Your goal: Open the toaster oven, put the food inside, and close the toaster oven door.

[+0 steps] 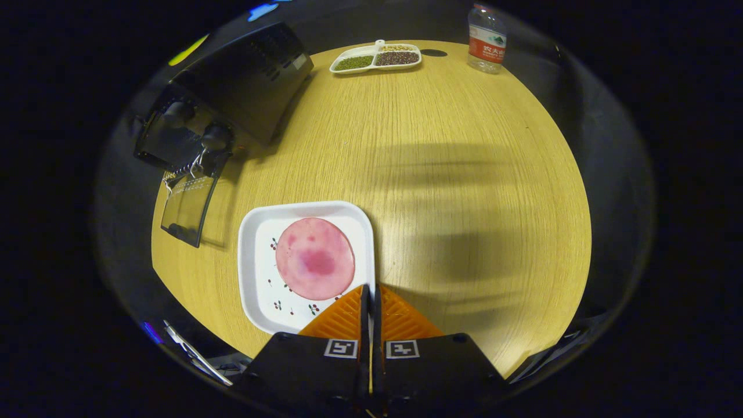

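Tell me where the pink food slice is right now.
The pink food slice lies on the white square plate on the wooden table, just ahead of the shut hand-held gripper, with the open toaster oven beyond.

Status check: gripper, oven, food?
Gripper shut, empty, over the plate's near edge. Toaster oven door already down. Pink food slice on the plate. Nothing between plate and oven.

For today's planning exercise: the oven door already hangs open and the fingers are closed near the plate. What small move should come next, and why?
Probably open the gripper and ease it toward the pink round slice. Its fingers are shut with nothing between them, at the near right rim of the white square plate that holds the slice. The toaster oven beyond has its glass door down, so picking up the food seems due.
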A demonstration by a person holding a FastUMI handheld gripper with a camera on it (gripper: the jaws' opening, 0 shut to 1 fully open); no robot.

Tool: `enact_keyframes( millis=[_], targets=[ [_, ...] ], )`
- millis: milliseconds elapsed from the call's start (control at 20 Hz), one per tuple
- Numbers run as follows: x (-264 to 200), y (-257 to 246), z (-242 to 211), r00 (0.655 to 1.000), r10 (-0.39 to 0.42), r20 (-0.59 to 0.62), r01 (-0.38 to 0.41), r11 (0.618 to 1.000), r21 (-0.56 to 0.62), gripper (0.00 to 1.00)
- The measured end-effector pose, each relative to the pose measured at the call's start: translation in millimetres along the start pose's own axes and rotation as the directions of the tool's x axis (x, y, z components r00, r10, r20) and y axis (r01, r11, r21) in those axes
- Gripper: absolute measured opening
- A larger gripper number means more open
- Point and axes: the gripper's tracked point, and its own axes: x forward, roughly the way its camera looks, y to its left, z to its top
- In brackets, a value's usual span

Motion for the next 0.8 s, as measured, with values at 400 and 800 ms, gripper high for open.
enact_keyframes(
  millis=[400,800],
  targets=[
    [1.1,7.0,-6.9,0.997,0.064,-0.035,-0.061,0.995,0.083,0.02],
    [-21.3,24.6,-15.5,0.993,0.114,0.043,-0.121,0.96,0.253,0.02]
  ],
)
